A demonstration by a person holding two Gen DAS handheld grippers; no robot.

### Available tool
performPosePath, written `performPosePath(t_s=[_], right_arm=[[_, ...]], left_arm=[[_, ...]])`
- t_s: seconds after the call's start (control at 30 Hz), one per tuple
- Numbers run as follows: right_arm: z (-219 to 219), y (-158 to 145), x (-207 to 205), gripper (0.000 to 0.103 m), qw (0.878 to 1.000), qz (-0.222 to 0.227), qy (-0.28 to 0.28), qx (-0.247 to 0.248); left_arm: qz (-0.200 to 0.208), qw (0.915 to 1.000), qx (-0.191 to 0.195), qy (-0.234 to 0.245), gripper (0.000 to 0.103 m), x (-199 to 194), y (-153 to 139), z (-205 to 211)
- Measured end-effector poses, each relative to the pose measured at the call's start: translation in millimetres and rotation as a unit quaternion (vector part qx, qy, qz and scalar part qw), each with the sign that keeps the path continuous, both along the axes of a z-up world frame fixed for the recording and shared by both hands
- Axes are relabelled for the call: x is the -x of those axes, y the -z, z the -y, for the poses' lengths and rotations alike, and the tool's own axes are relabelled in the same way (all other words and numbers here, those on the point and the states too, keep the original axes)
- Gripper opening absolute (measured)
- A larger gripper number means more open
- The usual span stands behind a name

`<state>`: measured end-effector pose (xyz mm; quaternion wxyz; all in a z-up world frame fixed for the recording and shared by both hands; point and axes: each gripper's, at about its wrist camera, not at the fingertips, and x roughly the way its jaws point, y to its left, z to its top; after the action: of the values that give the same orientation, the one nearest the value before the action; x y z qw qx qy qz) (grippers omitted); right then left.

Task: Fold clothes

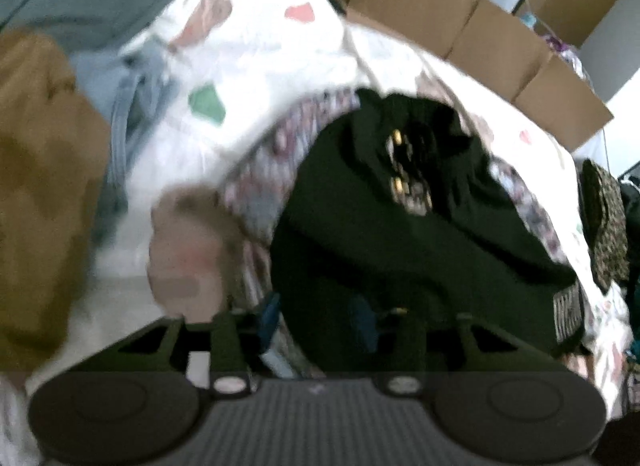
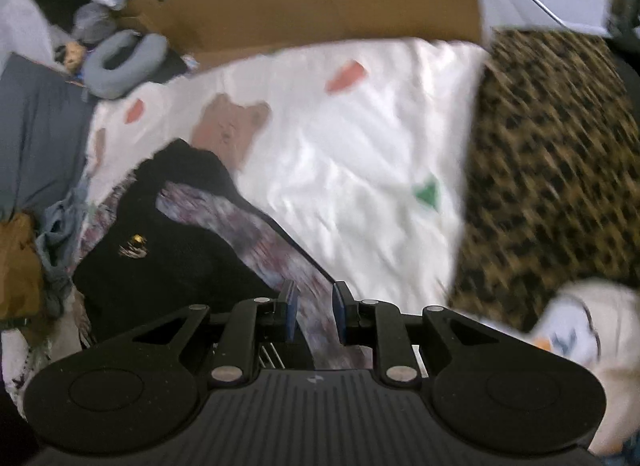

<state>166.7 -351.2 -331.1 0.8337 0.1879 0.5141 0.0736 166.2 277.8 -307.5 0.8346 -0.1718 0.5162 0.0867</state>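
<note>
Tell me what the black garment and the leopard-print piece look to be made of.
Black garment: soft matte knit, probably cotton; it slumps in folds without shine. Leopard-print piece: looks like plush fleece, though motion blur leaves this uncertain.

A black garment [image 1: 360,225] with a patterned, purplish lining [image 1: 256,193] lies crumpled on a white bedspread printed with bears and coloured shapes. In the left wrist view it fills the centre and lower right of the frame, bunched in folds, with small gold studs [image 1: 397,137] and a pale trim near its upper middle. In the right wrist view the same black garment [image 2: 168,266] sits at lower left, partly opened so a strip of lining [image 2: 256,238] runs diagonally toward the bottom centre. A gold emblem [image 2: 134,248] shows on its front. Motion blur hides finer detail.
</note>
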Motion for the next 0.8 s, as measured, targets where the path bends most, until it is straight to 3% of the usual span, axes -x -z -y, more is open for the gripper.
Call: performPosePath(t_s=[0.07,0.33,0.4,0.47,0.7,0.8], right_arm=[[-7.1,-3.8,-12.3,0.03,1.0,0.012,-0.015,0.002],[-35.4,-7.9,-56.9,0.032,0.997,0.047,-0.059,-0.004],[-45.6,-7.7,-68.3,0.04,0.996,0.056,-0.075,-0.006],[-55.7,-6.4,-80.8,0.041,0.994,0.061,-0.087,-0.016],[-94.0,3.6,-123.8,0.041,0.988,0.085,-0.128,-0.017],[-106.0,13.6,-141.5,0.041,0.986,0.091,-0.136,-0.017]], left_arm=[[0.012,0.9999,-0.007,0.007,0.049,-16.6,-1.2,-7.5],[0.061,0.997,-0.032,0.036,0.05,-84.9,-6.9,-26.2],[0.073,0.9957,-0.038,0.041,0.05,-101.4,-6.6,-30.1],[0.081,0.9945,-0.043,0.05,0.05,-117.9,-4.5,-34.0],[0.085,0.9912,-0.059,0.083,0.05,-176.5,6.4,-40.4],[0.078,0.9921,-0.04,0.089,0.048,-197.2,19.6,-40.9]])
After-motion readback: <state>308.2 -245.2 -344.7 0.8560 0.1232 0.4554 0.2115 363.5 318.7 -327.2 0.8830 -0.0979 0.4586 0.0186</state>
